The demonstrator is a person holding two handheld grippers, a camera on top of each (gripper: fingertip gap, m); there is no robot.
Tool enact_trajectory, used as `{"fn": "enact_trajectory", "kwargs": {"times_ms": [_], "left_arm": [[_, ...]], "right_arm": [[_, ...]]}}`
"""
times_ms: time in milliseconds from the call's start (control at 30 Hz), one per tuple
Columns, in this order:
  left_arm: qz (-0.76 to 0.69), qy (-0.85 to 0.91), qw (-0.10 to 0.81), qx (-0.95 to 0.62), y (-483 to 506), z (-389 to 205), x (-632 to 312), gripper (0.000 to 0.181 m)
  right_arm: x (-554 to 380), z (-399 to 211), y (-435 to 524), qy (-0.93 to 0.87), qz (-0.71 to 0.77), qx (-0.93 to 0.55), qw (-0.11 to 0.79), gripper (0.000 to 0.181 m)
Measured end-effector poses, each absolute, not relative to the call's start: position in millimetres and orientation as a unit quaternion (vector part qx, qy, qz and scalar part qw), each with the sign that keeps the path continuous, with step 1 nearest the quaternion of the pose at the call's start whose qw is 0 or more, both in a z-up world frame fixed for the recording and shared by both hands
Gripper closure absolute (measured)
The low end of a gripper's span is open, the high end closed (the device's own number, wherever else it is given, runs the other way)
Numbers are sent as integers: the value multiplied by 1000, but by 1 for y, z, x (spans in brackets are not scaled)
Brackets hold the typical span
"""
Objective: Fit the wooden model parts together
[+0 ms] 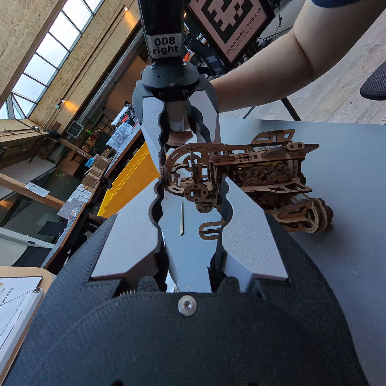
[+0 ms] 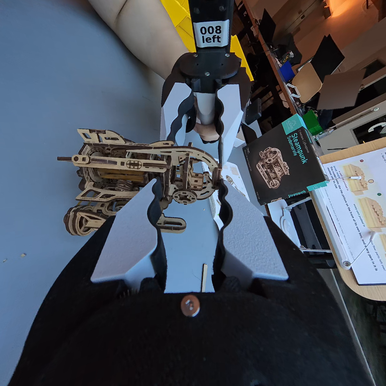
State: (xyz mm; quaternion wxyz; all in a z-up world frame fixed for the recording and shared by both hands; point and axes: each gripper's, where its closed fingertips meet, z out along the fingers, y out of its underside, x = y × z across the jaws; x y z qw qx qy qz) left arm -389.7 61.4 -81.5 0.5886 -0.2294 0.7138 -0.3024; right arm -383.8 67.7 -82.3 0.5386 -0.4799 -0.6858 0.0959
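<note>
The left gripper (image 1: 191,183) is hovering with its jaws spread wide and holding nothing, above a thin pale wooden stick (image 1: 182,218) and a flat slotted wooden piece (image 1: 210,230) lying on the grey counter (image 1: 344,261). Just beyond, the brown laser-cut wooden model vehicle (image 1: 246,179) is standing on the counter. The right gripper (image 2: 188,183) is facing it from the opposite side, jaws likewise wide apart and empty, with fingertips touching the model's curved front frame (image 2: 200,158). A dark kit box (image 2: 284,165) is lying farther off beside white instruction sheets (image 2: 355,208), and a yellow bin (image 1: 133,177) is sitting past the counter's edge.
</note>
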Motion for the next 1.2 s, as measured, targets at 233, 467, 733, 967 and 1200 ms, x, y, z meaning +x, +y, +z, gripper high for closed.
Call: {"fn": "enact_trajectory", "kwargs": {"times_ms": [233, 467, 733, 967, 1200], "left_arm": [[-303, 716, 585, -231, 60, -83, -390, 128], [-292, 715, 599, -213, 56, -81, -393, 127], [-235, 696, 658, -168, 48, -69, -398, 124], [-216, 705, 657, -159, 44, -67, -397, 124], [-217, 711, 645, -176, 46, -66, -396, 118]], "right_arm": [[-385, -83, 66, -691, 90, -475, 538, 129], [-387, -81, 63, -686, 94, -470, 547, 128], [-389, -68, 52, -693, 8, -416, 588, 128], [-389, -67, 48, -697, -10, -408, 590, 128], [-390, -67, 48, -701, -17, -400, 591, 128]]}}
